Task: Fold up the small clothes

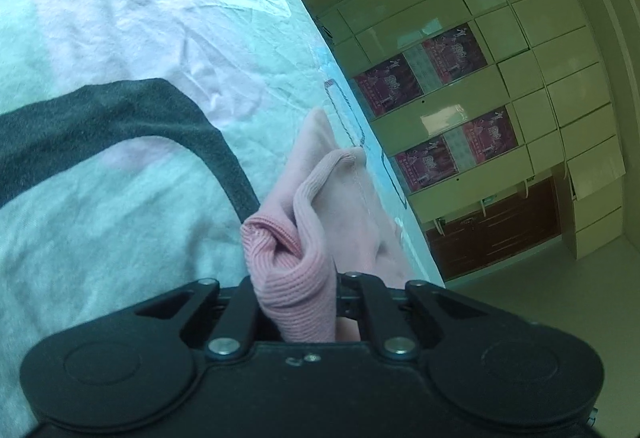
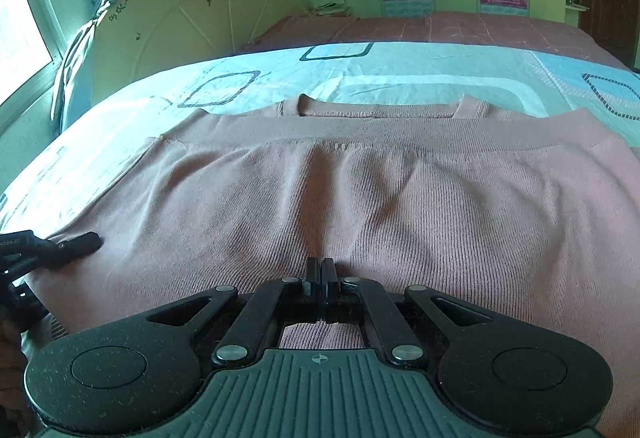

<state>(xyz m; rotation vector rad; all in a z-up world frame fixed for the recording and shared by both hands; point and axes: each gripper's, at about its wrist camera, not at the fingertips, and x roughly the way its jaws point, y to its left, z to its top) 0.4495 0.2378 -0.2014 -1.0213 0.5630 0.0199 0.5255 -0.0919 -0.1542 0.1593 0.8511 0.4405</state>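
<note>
both grippers clamp the pink sweater (image 2: 360,190) on the bed (image 2: 400,66).

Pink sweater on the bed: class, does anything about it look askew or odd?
Mostly tidy. The pink sweater lies fairly flat, but its ribbed edge is bunched in the left tongs, and creases gather at the right tongs.

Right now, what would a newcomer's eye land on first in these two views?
The pink knit garment, lying across the patterned bedsheet and filling most of the right wrist view. Next, the left gripper at the bottom of its own view, shut on a bunched ribbed edge of that garment near the side of the bed. The right gripper is shut, its tips on the fabric's middle.
</note>
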